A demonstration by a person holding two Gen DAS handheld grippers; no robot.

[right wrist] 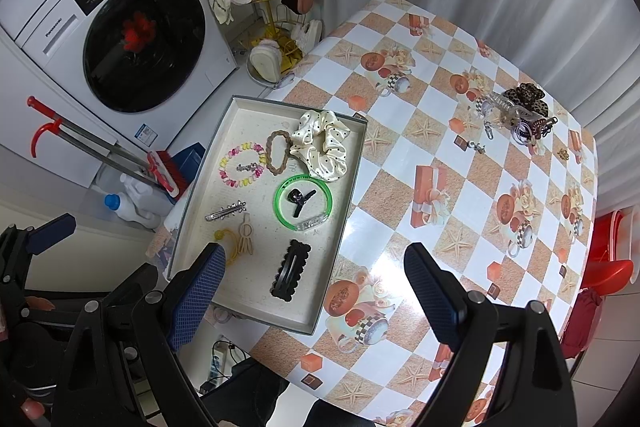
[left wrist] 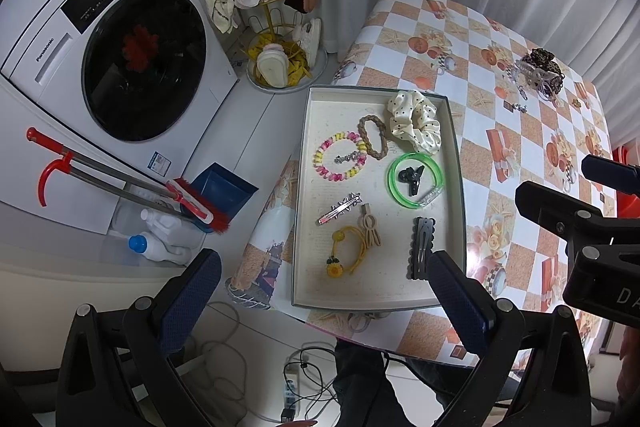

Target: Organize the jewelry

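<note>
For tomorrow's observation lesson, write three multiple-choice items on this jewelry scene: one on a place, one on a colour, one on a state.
1. Where does the small black claw clip lie?
A. Inside the green bangle
B. On the scrunchie
C. On the bare table

2. What colour is the braided hair tie?
A. Blue
B. Brown
C. Red

3. How stands the right gripper?
A. Shut on a clip
B. Open, holding nothing
C. Shut on the tray

Answers: 1 A, the bangle rings the clip. 2 B, its braid is brown. 3 B, the fingers are spread with only tray and table between.

Home laundry area: front-loading washing machine [left wrist: 120, 59], detergent bottle [left wrist: 160, 247], broom [left wrist: 120, 179], slipper rack [left wrist: 280, 27].
</note>
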